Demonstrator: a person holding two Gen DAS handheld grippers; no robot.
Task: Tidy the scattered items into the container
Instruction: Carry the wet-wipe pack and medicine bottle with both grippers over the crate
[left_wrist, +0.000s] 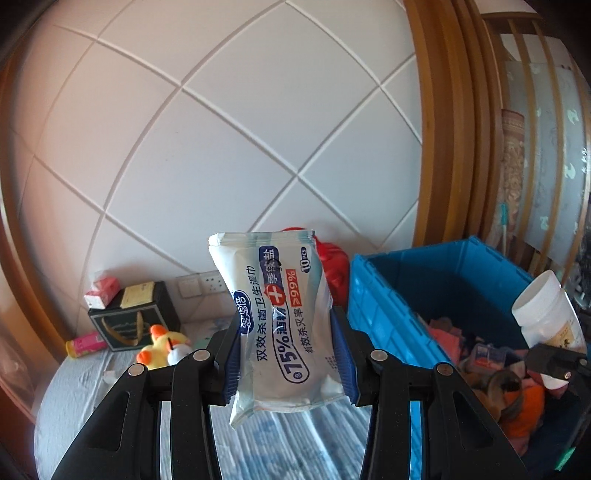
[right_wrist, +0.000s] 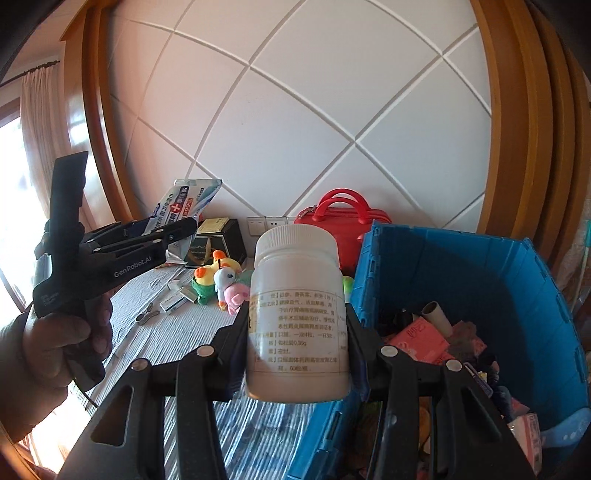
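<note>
We grip a wet-wipe pack (left_wrist: 280, 325) in our left gripper (left_wrist: 286, 365) and a white pill bottle (right_wrist: 298, 314) in our right gripper (right_wrist: 295, 354), above a grey striped bedcover (right_wrist: 192, 332); the blue crate (right_wrist: 461, 266) stands against the white diamond-panelled wall (right_wrist: 314, 110).

"75%", "10 PCS" on wipes pack (left_wrist: 284, 325)
</note>
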